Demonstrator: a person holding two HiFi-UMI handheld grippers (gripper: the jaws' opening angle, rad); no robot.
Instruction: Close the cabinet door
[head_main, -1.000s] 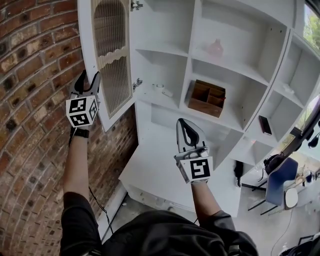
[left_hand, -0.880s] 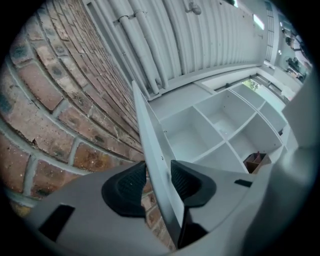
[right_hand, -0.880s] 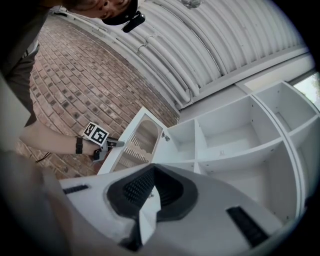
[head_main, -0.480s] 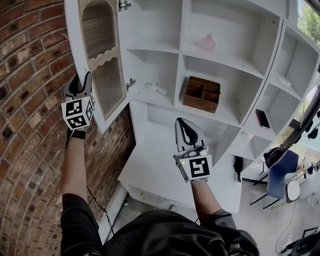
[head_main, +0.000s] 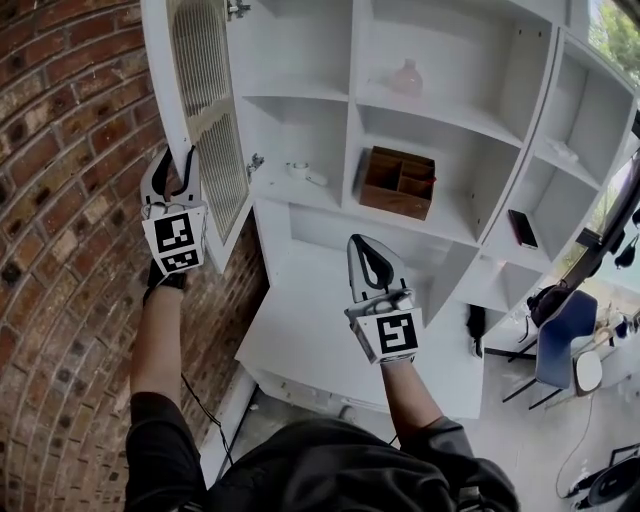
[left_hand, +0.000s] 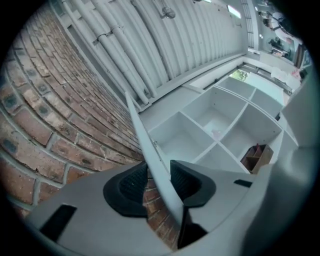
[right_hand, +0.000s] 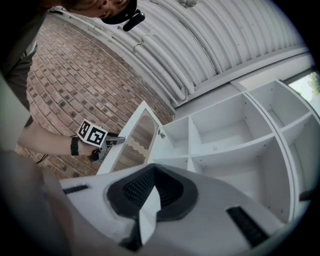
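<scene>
left gripper clamped on the open door's edge

from the head view i see the left gripper (head_main: 175, 162) raised at the free edge of the cabinet door (head_main: 205, 100). the door stands swung out from the left side of the white cabinet (head_main: 362, 60), in front of the brick wall (head_main: 60, 180). that view does not show me the grip itself. the left gripper view does: the door's thin edge (left_hand: 145, 145) runs straight between the two ribbed pads (left_hand: 186, 181), and they press on it from both sides.

the right gripper view gives me the side look the others lack. it shows the door's face (right_hand: 135, 137) with the left gripper (right_hand: 111, 141) pinching its outer edge, and a slatted ceiling above. its own fingers meet at the tips with nothing between them. in the head view the right gripper (head_main: 365, 245) hangs in front of the lower shelves, well apart from the door.

only the head view and the left gripper view catch the wooden box (head_main: 398, 183) on a middle shelf. the pink vase (head_main: 405, 78) above it is clearest from the head.

the door is white-framed, with an arched panel of fine slats, hinged at the cabinet's left wall and clearly open.
</scene>
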